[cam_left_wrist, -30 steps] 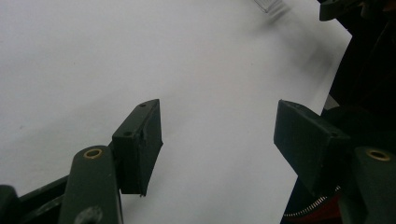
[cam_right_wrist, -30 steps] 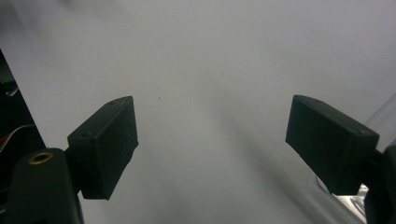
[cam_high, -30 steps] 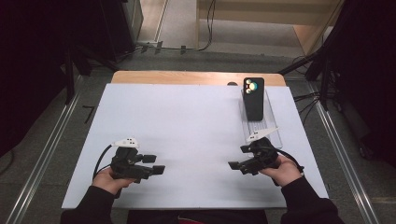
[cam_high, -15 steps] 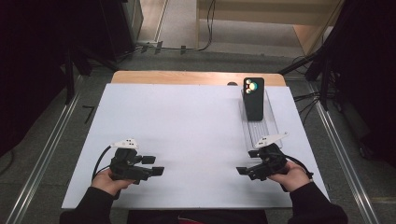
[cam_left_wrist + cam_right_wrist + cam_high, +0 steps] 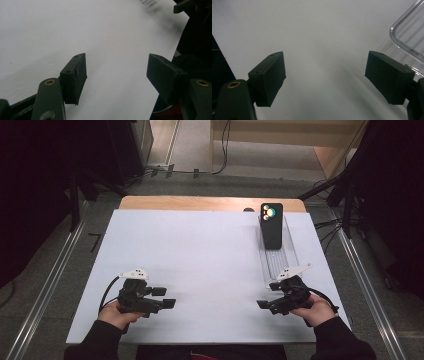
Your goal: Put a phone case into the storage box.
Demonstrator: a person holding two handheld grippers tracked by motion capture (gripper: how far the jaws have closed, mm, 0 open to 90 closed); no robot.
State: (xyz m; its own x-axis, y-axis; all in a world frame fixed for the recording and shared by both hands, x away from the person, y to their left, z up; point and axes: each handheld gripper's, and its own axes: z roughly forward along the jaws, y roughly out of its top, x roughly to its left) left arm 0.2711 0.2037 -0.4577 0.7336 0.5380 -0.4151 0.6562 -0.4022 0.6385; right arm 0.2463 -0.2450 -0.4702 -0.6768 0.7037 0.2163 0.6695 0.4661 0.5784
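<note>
Bench (image 5: 200,265): white sheet over a wooden top, mostly bare, both hands low at the near edge.
Tray (image 5: 292,257): clear plastic, far right of the bench, rim corner seen close in the right gripper view (image 5: 409,45).
Phone (image 5: 272,226): dark, propped in the tray's far end, camera side up, well apart from both tongs.
Left tongs (image 5: 167,302): released, nothing between, resting near the bench edge.
Right tongs (image 5: 262,305): released, nothing between, just beside the tray's near end.
Risk: likely a nudged tray, from a right-hand reach clipping the light rim and tipping the phone.

The tongs (image 5: 116,75) gape, empty, above the white table (image 5: 50,30).
</note>
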